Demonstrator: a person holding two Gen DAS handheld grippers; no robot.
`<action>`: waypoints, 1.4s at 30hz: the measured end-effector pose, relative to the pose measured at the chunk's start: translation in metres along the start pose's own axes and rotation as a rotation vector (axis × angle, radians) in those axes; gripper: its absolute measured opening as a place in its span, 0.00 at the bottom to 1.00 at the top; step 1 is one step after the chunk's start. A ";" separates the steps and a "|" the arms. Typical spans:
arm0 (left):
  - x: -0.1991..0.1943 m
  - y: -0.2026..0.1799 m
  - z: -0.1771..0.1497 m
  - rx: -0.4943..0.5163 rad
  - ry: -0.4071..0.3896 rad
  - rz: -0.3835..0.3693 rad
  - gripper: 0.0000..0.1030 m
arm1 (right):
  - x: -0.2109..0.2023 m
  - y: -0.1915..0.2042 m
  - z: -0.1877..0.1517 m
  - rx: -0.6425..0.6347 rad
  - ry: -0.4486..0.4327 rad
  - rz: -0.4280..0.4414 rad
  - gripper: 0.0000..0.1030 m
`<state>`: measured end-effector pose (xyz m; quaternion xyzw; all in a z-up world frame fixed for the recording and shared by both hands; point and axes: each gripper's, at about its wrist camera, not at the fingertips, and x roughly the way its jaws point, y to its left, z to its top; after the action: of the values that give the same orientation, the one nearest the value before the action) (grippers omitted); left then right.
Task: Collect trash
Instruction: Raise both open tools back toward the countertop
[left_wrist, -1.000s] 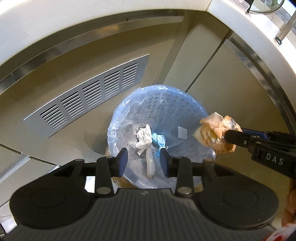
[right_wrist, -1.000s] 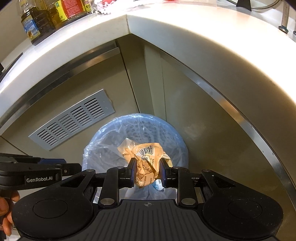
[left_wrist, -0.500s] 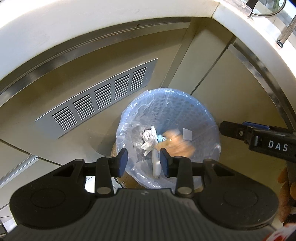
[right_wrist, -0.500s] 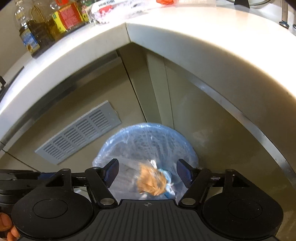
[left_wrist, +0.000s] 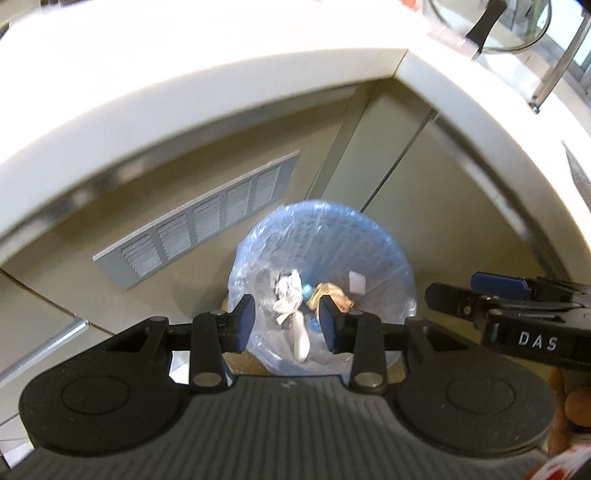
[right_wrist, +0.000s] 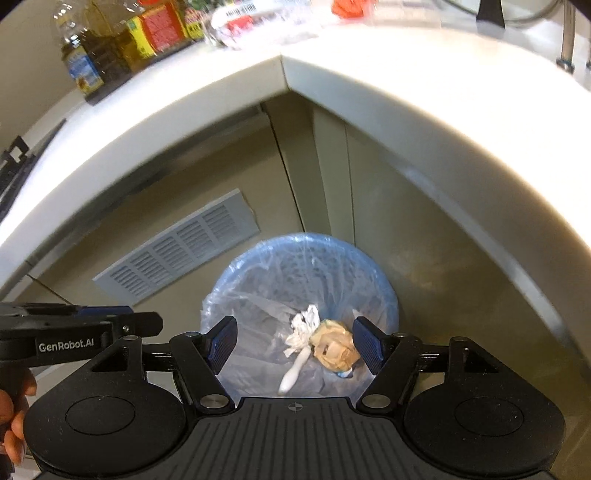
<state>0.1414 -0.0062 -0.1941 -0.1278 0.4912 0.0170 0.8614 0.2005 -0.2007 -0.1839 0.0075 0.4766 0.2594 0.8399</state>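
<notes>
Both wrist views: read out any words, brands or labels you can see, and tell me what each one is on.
"DAS": on the right gripper.
"GenRobot.AI": on the left gripper.
Bottle labels on the counter: too blurred to read.
Print on the brown crumpled wrapper in the bin: too small.

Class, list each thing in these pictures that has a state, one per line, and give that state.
Bin: lined with a clear bag, partly filled.
Brown wrapper: crumpled, lying in the bin.
White tissue: crumpled, in the bin.
Right gripper: open, empty.
Left gripper: part open, empty.
</notes>
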 end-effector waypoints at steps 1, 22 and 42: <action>-0.005 -0.001 0.002 0.002 -0.011 -0.004 0.33 | -0.005 0.002 0.002 -0.004 -0.011 0.001 0.67; -0.092 -0.023 0.071 0.041 -0.264 -0.063 0.33 | -0.102 0.010 0.057 0.019 -0.290 -0.046 0.67; -0.113 -0.010 0.120 0.068 -0.375 -0.068 0.33 | -0.114 0.020 0.092 0.017 -0.399 -0.084 0.67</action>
<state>0.1851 0.0231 -0.0375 -0.1096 0.3178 -0.0049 0.9418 0.2190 -0.2123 -0.0383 0.0461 0.3030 0.2133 0.9277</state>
